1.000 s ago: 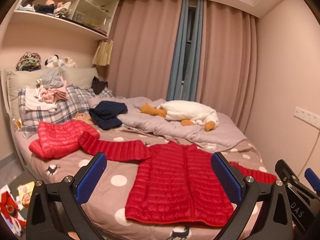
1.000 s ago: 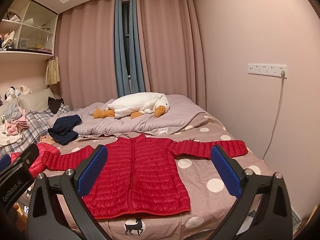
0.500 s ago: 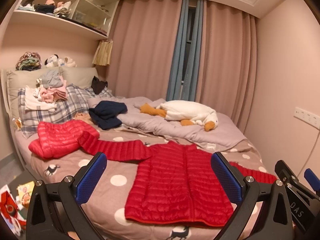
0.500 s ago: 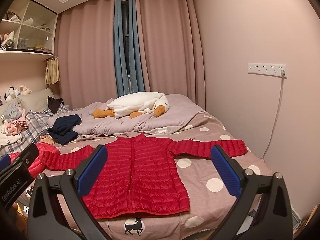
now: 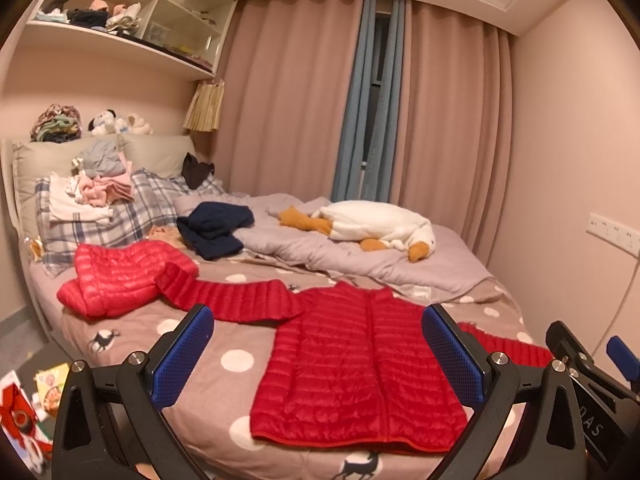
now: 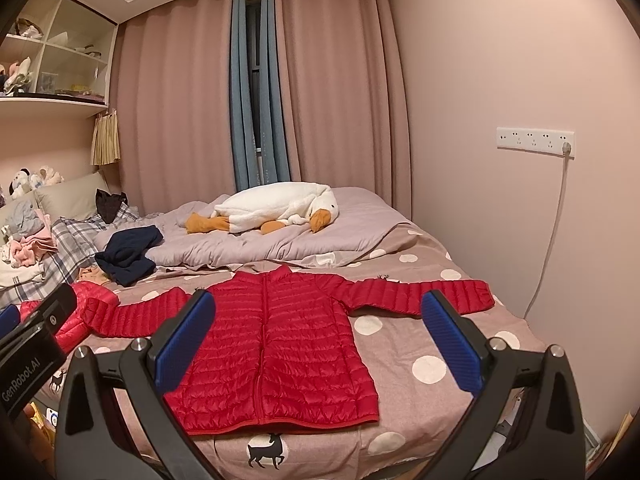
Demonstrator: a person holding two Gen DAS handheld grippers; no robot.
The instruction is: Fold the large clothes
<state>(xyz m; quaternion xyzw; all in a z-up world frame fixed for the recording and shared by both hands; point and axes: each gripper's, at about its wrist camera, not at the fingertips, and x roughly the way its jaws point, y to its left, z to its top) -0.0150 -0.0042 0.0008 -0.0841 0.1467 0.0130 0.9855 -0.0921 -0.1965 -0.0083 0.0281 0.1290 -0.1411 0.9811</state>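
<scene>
A red quilted jacket point(image 5: 352, 364) point(image 6: 276, 348) lies spread flat, zipped, on the near part of the bed, both sleeves stretched out sideways. Its left sleeve point(image 5: 232, 300) reaches toward a second, crumpled red jacket point(image 5: 120, 276) point(image 6: 80, 312) at the bed's left. My left gripper point(image 5: 318, 352) hovers open in front of the bed, short of the jacket's hem, holding nothing. My right gripper point(image 6: 318, 350) is open too, at the same distance and empty. Each gripper's body shows at the edge of the other's view.
Beyond the jacket a rumpled grey duvet point(image 6: 280, 244) carries a white plush goose point(image 5: 380, 228) point(image 6: 276, 208) and a navy garment point(image 5: 216, 232). Folded clothes point(image 5: 96, 192) are piled on plaid pillows at the left. A wall with a socket strip point(image 6: 536, 142) bounds the right.
</scene>
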